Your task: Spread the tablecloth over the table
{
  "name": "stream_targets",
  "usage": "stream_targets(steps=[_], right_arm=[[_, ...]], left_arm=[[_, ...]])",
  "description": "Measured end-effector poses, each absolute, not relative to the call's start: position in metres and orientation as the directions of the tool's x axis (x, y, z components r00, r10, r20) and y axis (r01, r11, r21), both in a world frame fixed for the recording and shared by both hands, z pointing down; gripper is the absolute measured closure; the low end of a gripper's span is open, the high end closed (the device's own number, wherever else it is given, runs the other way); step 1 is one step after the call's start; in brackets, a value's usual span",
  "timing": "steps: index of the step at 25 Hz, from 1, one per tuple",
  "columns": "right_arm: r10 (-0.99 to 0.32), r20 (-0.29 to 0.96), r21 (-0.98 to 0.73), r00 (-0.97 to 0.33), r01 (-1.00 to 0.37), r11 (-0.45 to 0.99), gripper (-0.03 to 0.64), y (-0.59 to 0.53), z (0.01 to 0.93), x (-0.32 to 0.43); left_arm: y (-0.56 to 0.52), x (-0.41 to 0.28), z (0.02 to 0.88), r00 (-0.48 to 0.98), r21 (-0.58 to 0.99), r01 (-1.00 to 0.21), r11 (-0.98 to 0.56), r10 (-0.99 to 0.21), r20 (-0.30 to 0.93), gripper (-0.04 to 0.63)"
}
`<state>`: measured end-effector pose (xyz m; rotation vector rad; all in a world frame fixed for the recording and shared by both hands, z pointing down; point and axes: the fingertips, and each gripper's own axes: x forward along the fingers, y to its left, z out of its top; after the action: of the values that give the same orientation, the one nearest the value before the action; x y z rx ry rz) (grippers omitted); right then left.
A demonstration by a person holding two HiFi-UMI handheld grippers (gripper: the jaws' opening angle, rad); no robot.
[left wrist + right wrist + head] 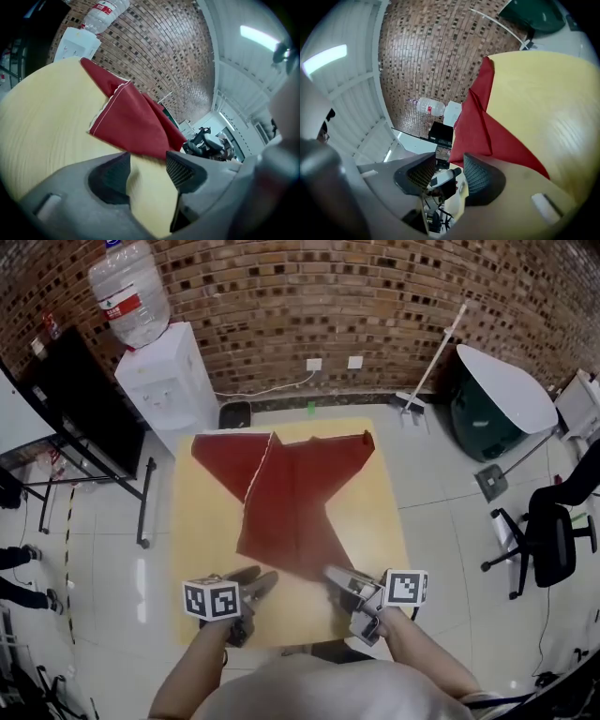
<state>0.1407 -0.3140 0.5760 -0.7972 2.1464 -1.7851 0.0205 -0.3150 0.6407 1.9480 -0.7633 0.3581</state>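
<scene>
A red tablecloth (291, 488) lies bunched and partly folded on the yellow wooden table (202, 521), wide at the far end and narrowing to a point near me. My left gripper (258, 582) is at the near edge, just left of that point. Its jaws are open, with only bare tabletop (42, 126) between them and the cloth's (133, 122) edge just ahead. My right gripper (339, 579) is just right of the point, open and empty. In the right gripper view the gripper (449, 176) has the cloth (483, 126) beside its right jaw, not between the pads.
A white water dispenser (164, 381) with a bottle stands at the far left by the brick wall. A black panel on a stand (84, 418) is at the left. A white round table (511, 385), a broom (427, 367) and an office chair (548, 531) are at the right.
</scene>
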Motion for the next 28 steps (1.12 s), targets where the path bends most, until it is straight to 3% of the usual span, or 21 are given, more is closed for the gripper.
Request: stream_targets(steps=[9,11,19,21,23,28], right_arm=[[-0.521,0.315,-0.9,-0.794,-0.424,0.101,0.4,-0.33,0.599,0.156],[-0.501,0.36,-0.875,-0.787,-0.471,0.111,0.37,-0.336,0.606,0.154],[-0.417,0.453,-0.835,-0.788,-0.539,0.111,0.368,-0.34,0.628,0.143],[-0.393,0.478,-0.823,-0.785,-0.557,0.111,0.392,-0.34,0.632,0.142],[-0.376,0.511,-0.807,-0.773,-0.582,0.099,0.427,-0.34,0.639,0.142],[-0.348,0.575,-0.774,-0.74,-0.631,0.063,0.573,-0.341,0.656,0.145]], left_arm=[[-0.357,-0.022,0.652,0.644,0.606,-0.752,-0.258,-0.482,0.594,0.319],[-0.364,-0.022,0.655,0.631,0.591,-0.764,-0.258,-0.486,0.605,0.302],[-0.376,-0.005,0.661,0.613,0.544,-0.789,-0.286,-0.436,0.659,0.307],[-0.376,-0.002,0.664,0.604,0.529,-0.796,-0.293,-0.407,0.685,0.381],[-0.376,-0.002,0.668,0.583,0.502,-0.812,-0.297,-0.397,0.708,0.516],[-0.377,-0.001,0.672,0.584,0.511,-0.812,-0.282,-0.383,0.716,0.568]])
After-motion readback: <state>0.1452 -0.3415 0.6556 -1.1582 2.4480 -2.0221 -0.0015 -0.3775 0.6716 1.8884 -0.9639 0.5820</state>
